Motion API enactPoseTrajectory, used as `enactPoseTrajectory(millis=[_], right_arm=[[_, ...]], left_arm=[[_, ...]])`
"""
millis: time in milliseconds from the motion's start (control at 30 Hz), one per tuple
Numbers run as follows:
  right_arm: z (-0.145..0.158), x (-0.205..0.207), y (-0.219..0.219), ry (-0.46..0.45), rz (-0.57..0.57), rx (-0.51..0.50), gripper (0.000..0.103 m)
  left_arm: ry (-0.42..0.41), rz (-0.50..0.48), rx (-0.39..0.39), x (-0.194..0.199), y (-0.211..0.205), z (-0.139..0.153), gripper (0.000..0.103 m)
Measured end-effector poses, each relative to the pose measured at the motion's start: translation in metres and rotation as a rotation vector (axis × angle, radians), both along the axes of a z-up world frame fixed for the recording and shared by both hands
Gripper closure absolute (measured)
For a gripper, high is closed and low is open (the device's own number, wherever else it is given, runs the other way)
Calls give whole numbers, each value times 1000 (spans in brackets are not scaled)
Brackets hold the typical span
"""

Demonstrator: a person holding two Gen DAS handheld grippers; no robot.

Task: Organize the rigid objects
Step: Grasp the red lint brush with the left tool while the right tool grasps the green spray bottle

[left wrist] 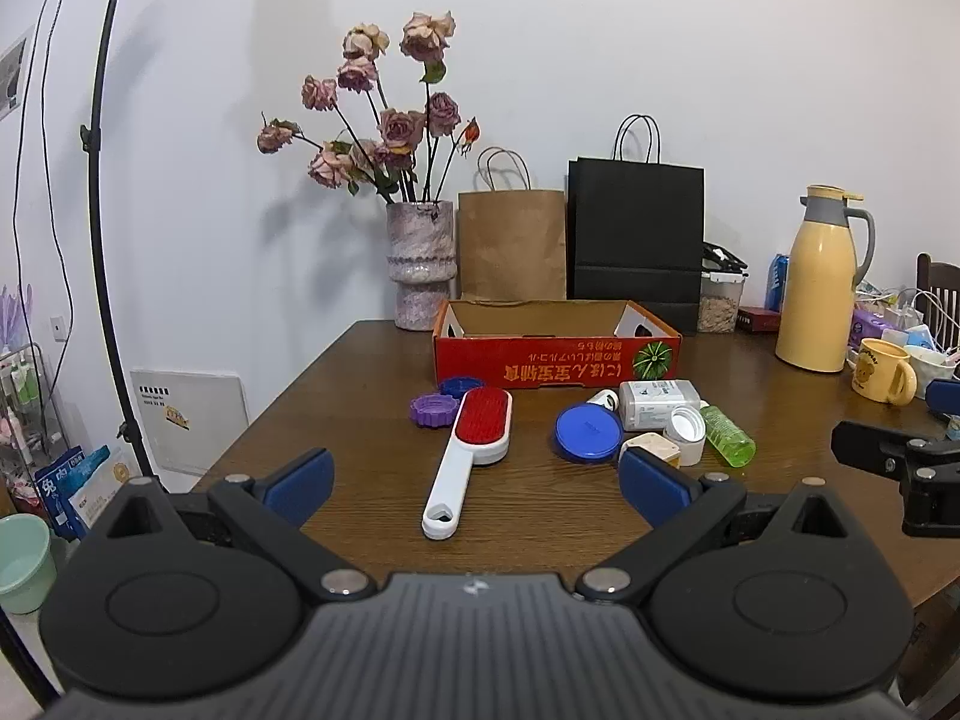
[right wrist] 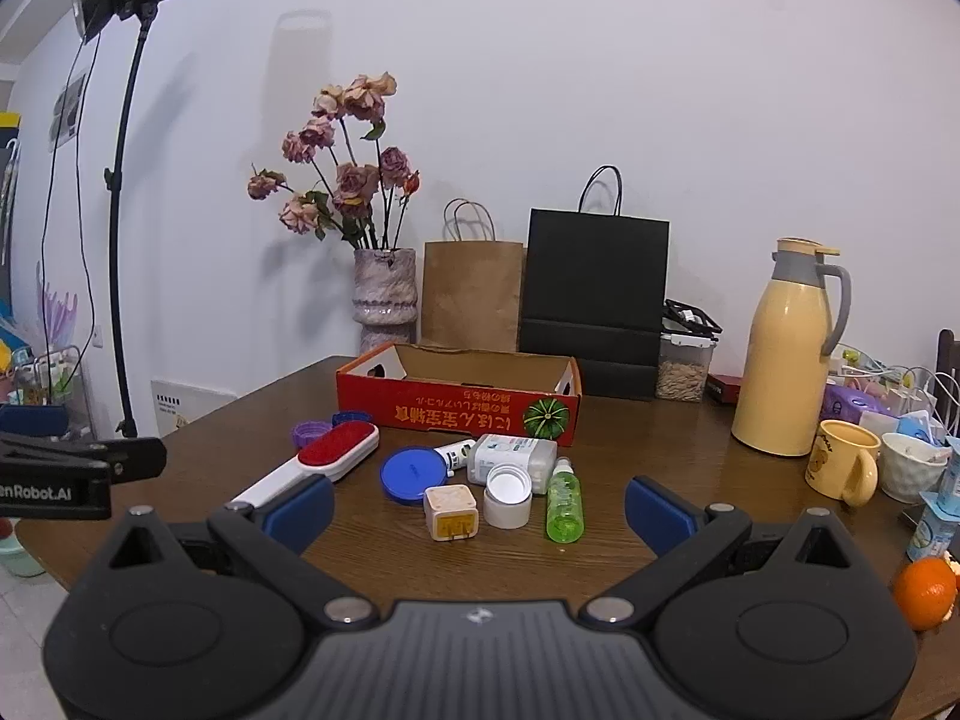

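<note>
An open red cardboard box [left wrist: 558, 360] [right wrist: 459, 408] sits mid-table. In front of it lie a white lint brush with a red pad [left wrist: 471, 453] [right wrist: 318, 462], a purple cap [left wrist: 433, 410], a dark blue cap [left wrist: 459, 385], a blue round lid [left wrist: 587, 433] [right wrist: 415, 473], a white box [left wrist: 657, 403] [right wrist: 510, 459], a white jar [left wrist: 687, 435] [right wrist: 508, 495], a cream plug adapter [right wrist: 451, 511] and a green bottle [left wrist: 727, 435] [right wrist: 564, 501]. My left gripper [left wrist: 474, 483] is open over the brush handle. My right gripper [right wrist: 477, 507] is open around the adapter and jar.
A vase of dried roses [left wrist: 420, 264], a brown bag [left wrist: 511, 243] and a black bag [left wrist: 636, 234] stand behind the box. A yellow thermos [right wrist: 786, 354], mugs [right wrist: 843, 471] and an orange [right wrist: 924, 593] crowd the right side. A light stand [left wrist: 99, 240] rises at the left.
</note>
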State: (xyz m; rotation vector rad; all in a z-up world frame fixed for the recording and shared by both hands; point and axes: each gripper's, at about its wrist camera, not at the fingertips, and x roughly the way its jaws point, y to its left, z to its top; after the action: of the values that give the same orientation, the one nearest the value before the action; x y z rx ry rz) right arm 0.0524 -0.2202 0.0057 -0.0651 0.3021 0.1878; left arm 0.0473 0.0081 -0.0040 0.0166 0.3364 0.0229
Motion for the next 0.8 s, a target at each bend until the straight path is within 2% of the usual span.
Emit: enactPoseTrajectory(millis=[800], right_arm=[[-17, 88, 3, 91, -28, -3, 0]], left_arm=[[95, 12, 1, 84, 9, -15, 0]])
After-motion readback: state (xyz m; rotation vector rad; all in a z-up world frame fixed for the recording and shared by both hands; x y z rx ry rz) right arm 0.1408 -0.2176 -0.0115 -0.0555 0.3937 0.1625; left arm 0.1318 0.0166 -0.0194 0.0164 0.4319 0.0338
